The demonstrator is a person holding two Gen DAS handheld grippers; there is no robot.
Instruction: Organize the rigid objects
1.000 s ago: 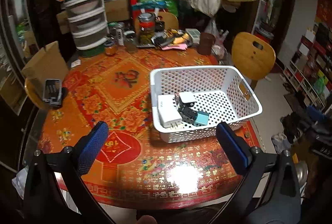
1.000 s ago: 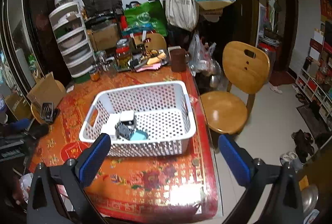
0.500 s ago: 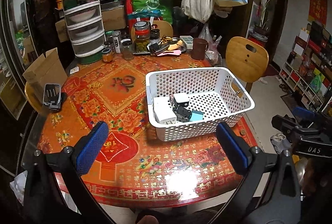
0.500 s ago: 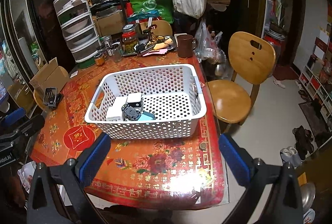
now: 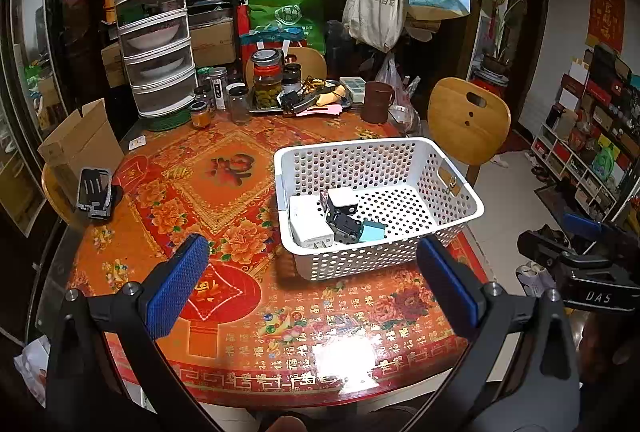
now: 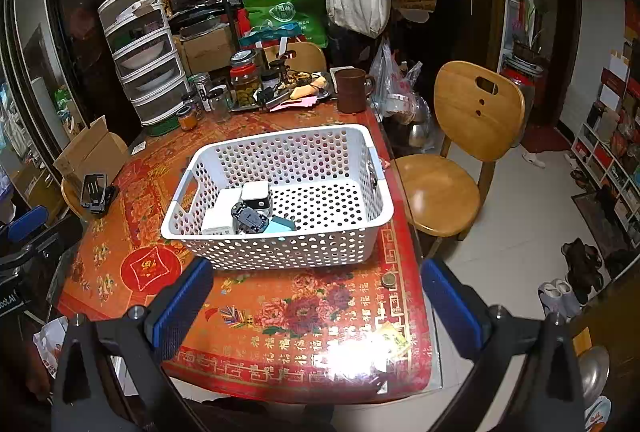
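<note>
Brown mug, jars — perhaps pickles — beside wooden chair

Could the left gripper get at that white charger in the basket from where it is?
Probably yes. The left gripper is open and empty, the basket has no lid, and the white charger lies in its near corner with nothing on top of it.

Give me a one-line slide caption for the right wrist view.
Open right gripper hovers before a white perforated basket holding small chargers on the red patterned table.
</note>
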